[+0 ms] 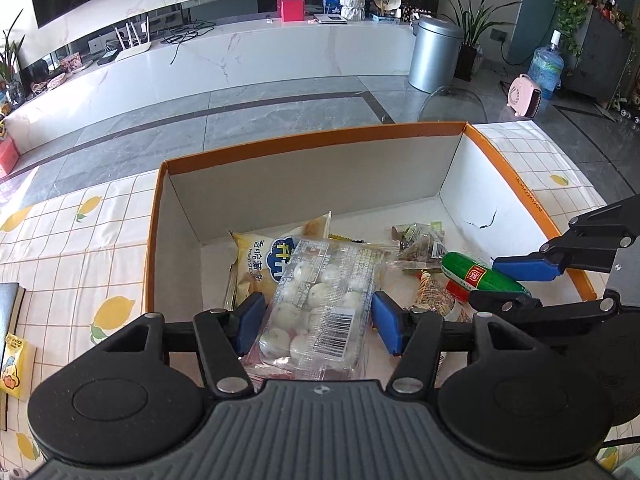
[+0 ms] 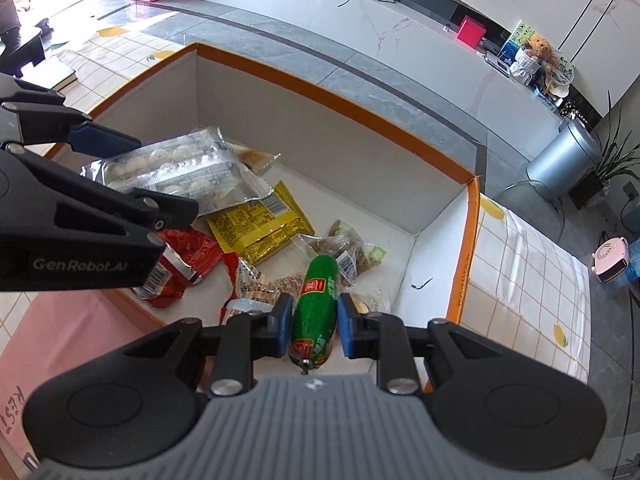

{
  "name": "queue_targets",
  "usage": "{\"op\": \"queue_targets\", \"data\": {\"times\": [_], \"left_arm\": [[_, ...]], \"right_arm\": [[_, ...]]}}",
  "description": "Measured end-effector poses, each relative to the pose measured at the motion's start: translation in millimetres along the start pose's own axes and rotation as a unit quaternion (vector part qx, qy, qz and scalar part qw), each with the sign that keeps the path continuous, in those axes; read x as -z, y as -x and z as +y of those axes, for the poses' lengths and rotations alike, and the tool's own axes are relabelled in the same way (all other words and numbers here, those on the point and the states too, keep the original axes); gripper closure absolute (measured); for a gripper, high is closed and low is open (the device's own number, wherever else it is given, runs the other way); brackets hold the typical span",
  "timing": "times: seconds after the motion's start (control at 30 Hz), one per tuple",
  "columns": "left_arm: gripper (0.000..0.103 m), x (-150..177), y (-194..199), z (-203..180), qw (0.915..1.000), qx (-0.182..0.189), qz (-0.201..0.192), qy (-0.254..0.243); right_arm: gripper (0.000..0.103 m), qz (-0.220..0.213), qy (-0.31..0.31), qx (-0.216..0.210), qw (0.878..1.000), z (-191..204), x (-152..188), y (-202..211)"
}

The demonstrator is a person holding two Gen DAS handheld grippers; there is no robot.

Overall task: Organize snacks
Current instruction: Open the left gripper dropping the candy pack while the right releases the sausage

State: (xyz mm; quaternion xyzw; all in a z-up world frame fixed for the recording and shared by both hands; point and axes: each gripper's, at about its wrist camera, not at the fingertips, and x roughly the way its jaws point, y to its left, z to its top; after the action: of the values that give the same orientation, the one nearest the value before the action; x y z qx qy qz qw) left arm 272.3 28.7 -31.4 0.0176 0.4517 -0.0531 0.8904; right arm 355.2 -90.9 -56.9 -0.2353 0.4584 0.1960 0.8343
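Over an orange-rimmed cardboard box (image 1: 532,216) on a lemon-print tablecloth (image 1: 80,240), 2 handheld grippers each carry a snack. At centre, the left gripper (image 1: 318,318) has its blue pads pressed against the sides of a clear tray pack of white round sweets (image 1: 316,300), jaws spread to the pack's width; the pack hangs above the box floor rather than lying on it, as the right wrist view shows.

At right, the right gripper (image 2: 313,320) is narrowed around a green sausage (image 2: 316,308) with a red label. Its left pad touches the casing, while a sliver of gap seems to remain at the right pad, so the firmness of that grip cannot be told. The sausage points forward over the box's right half.

Judging by the box, the sorting looks well advanced: a yellow potato-stick bag (image 1: 260,264), a yellow wrapper (image 2: 260,228), a red packet (image 2: 180,264), a clear bag of mixed nuts (image 2: 348,252) and a printed pouch (image 2: 260,284) already lie loose on the white floor. Left to do, apparently, is setting down the 2 held items, and 1 small yellow packet (image 1: 14,364) waits outside on the cloth beside a dark book (image 1: 8,304).

Both held snacks look sealed and undamaged, the tray pack glossy and stiff, the sausage smooth, firm and clipped at its near end.
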Motion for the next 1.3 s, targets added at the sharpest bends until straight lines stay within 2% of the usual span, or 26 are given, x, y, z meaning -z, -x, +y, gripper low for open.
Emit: {"op": "queue_targets", "data": {"times": [0.47,0.97,1.07,1.17,1.3], "left_arm": [[0.039,-0.3,-35.0,0.9,0.9991,-0.017,0.036,-0.018],[0.04,-1.3,-48.0,-6.8,0.9963,-0.054,0.053,-0.041],[0.039,-1.2,-48.4,-7.3,0.9958,-0.058,0.058,-0.041],[0.037,-1.4,-46.0,-5.8,0.9959,-0.06,0.057,-0.037],[0.027,-3.8,-36.7,-6.2,0.9962,-0.062,0.045,-0.042]], "right_arm": [[0.083,0.027,0.013,-0.006,1.0,-4.1,-7.0,-39.8],[0.083,0.03,0.043,0.017,0.998,-0.1,-8.9,-48.0],[0.081,0.029,0.049,0.02,0.998,0.5,-8.3,-45.4],[0.072,0.028,0.052,0.023,0.998,-0.6,-9.5,-42.4],[0.065,0.024,0.053,0.023,0.998,-0.7,-10.2,-36.1]]}}
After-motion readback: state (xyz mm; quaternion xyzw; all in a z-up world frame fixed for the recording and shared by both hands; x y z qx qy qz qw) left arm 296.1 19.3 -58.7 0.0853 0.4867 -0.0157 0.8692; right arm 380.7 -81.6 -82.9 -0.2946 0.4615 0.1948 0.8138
